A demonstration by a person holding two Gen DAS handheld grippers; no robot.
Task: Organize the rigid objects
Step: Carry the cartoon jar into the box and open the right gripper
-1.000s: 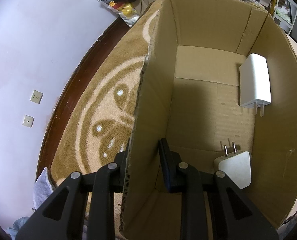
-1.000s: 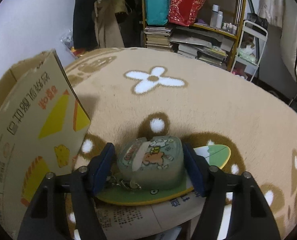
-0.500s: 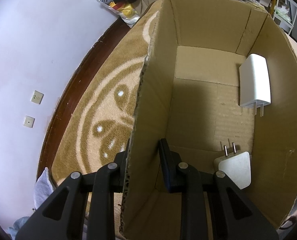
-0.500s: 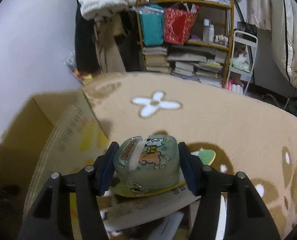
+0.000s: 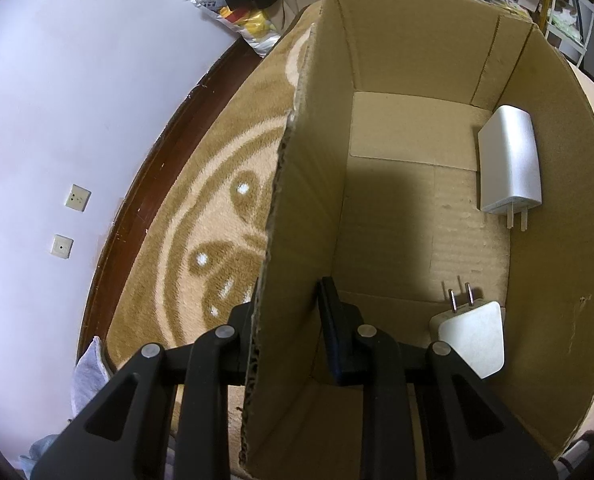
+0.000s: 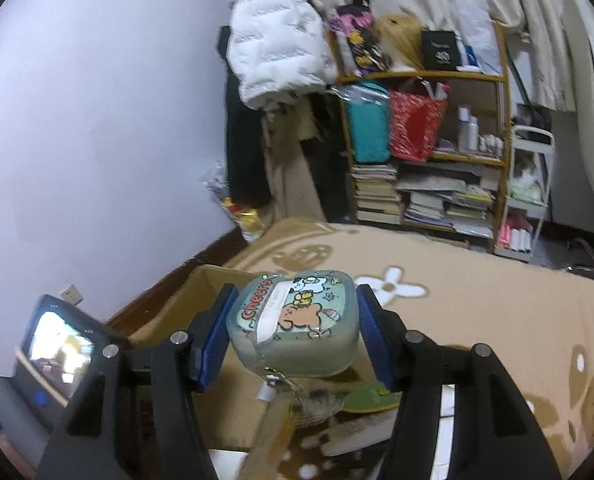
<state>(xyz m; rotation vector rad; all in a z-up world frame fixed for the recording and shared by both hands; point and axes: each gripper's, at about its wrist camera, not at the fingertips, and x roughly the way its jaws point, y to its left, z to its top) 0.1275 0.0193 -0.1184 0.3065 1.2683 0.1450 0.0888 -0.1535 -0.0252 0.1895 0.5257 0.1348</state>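
Note:
My left gripper (image 5: 287, 320) is shut on the left wall of an open cardboard box (image 5: 309, 184), one finger outside and one inside. Two white plug chargers lie in the box: one (image 5: 511, 168) at the far right, one (image 5: 473, 340) near my fingers. My right gripper (image 6: 295, 332) is shut on a pale green cartoon case marked "Cheers" (image 6: 293, 324), held up in the air above the box (image 6: 201, 288), with a keychain dangling under it.
The box stands on a tan patterned rug (image 5: 201, 216) by a white wall with two sockets (image 5: 77, 198). A cluttered bookshelf (image 6: 425, 152) and a small white cart (image 6: 525, 200) stand at the rug's far side. My left gripper's camera unit (image 6: 57, 344) shows at lower left. A green fan (image 6: 371, 398) lies below the case.
My right gripper has lifted the green case off the rug and swung it up and left over the box. My left gripper has kept its hold on the box wall.

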